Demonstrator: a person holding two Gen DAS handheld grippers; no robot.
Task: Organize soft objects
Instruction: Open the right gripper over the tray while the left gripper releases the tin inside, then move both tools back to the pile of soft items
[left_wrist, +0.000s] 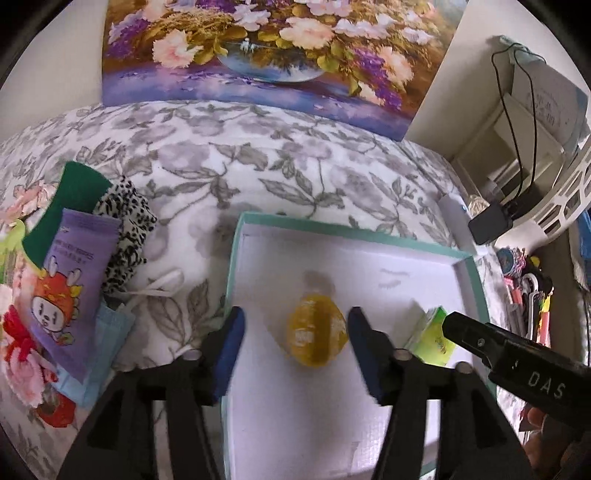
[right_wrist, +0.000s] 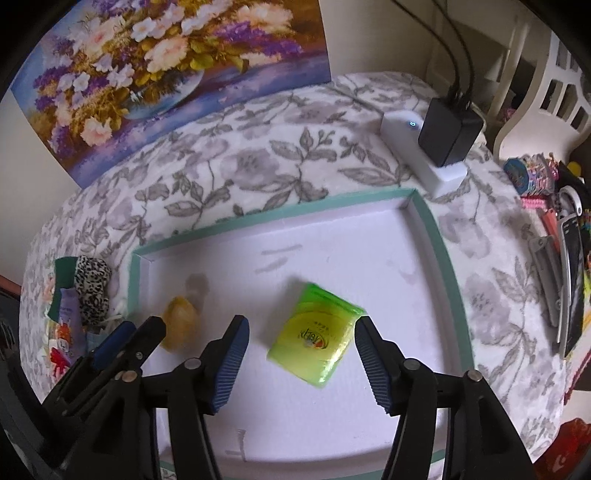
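Note:
A white box with a teal rim (left_wrist: 233, 266) (right_wrist: 280, 215) lies on the flowered bed cover. Inside it, a yellow soft ball (left_wrist: 317, 334) (right_wrist: 180, 326) rests below and between the fingers of my left gripper (left_wrist: 295, 317), which is open with its pads off the ball. A green tissue packet (right_wrist: 316, 338) (left_wrist: 432, 338) lies flat in the box under my right gripper (right_wrist: 303, 321), open as well, pads not pressing it. Each gripper shows at the edge of the other's view: the right gripper (left_wrist: 498, 347) and the left gripper (right_wrist: 125, 343).
Left of the box lies a pile: green cloth (left_wrist: 70, 199), leopard-print cloth (left_wrist: 125, 236), purple packet (left_wrist: 70, 288), blue face mask (left_wrist: 99, 354). A white power strip with a black charger (right_wrist: 447, 136) sits behind the box. Stationery clutter (right_wrist: 554, 236) lines the right edge. A flower painting (left_wrist: 258, 55) leans on the wall.

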